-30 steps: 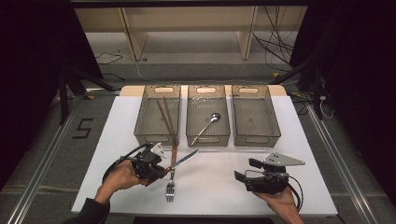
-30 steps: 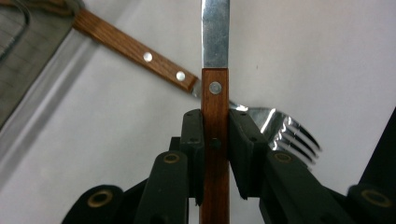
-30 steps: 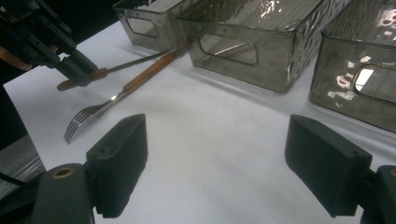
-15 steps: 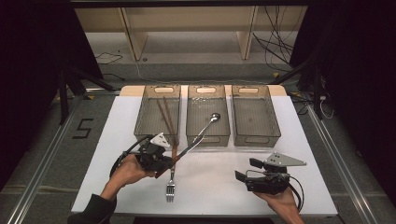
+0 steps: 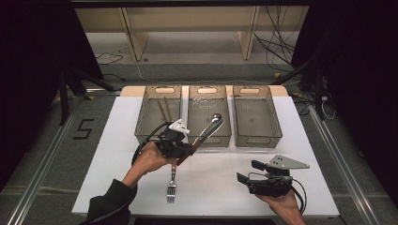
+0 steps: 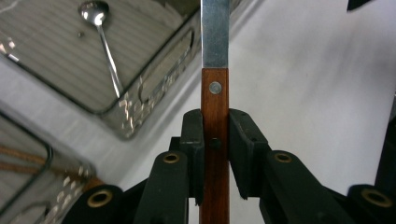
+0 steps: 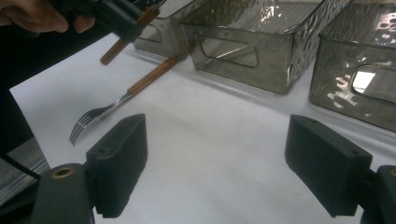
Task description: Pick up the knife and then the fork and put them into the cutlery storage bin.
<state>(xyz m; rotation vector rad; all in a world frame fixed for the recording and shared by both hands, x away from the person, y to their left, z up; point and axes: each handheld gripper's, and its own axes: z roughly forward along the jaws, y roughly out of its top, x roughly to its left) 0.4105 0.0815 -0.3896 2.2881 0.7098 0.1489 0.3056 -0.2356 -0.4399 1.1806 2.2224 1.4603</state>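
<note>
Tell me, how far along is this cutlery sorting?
Done, it seems: a spoon lies in the middle bin, and chopsticks in the left bin. In hand: the left gripper is clamped on a wooden-handled knife, lifted near the bins. Left: a fork lies on the white table; the right bin looks empty, and the right gripper waits open.

Looks like a lab recording rig, white surface (image 5: 117,154) ringed by black curtains (image 5: 33,51), metal floor rails (image 5: 42,173), a taped "5" (image 5: 83,129) on the grey floor left of the left claw (image 5: 187,149), loose cables (image 5: 277,47) and bare wooden shelving (image 5: 187,28) beyond it
</note>
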